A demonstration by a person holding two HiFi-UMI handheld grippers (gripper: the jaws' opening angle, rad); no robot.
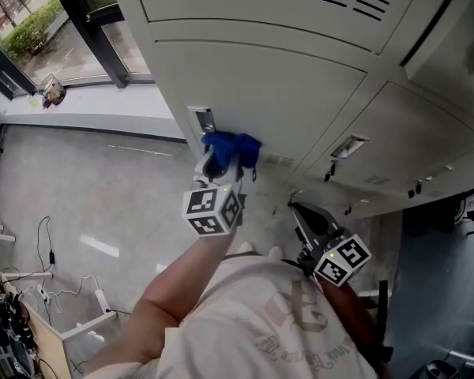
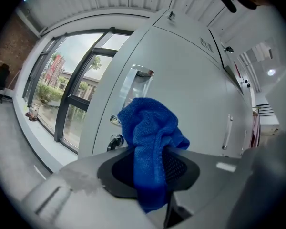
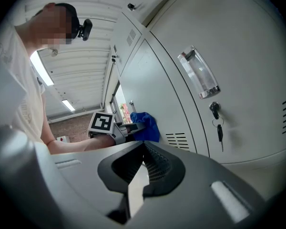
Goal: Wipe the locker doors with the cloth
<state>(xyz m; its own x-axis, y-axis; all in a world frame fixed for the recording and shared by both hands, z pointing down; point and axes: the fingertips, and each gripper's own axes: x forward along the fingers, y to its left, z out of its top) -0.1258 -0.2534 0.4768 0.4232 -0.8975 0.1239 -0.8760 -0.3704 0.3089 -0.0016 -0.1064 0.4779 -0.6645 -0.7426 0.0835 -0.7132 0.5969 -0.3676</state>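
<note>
Cloth (image 2: 150,142), a bunched blue wad, sits clamped in the left gripper (image 1: 219,164), with most of it bulging forward past the jaw tips and a tail hanging down behind them. I judge it is held that way so that soft fabric, not hard plastic, meets the locker door (image 1: 284,93). The wad is at the door's face just beside the handle recess (image 1: 203,121) and near the lock (image 2: 115,141). In the right gripper view it looks to touch the panel by the vent slots (image 3: 176,140), though how hard it presses cannot be told. Those jaws stand narrowly parted, only as far as the pinched fabric forces them. The right gripper (image 3: 142,149) hangs lower and further back, facing the neighbouring door with its keys (image 3: 220,130), probably to leave the wiping path free; its jaws are closed together on nothing and touch nothing.
</note>
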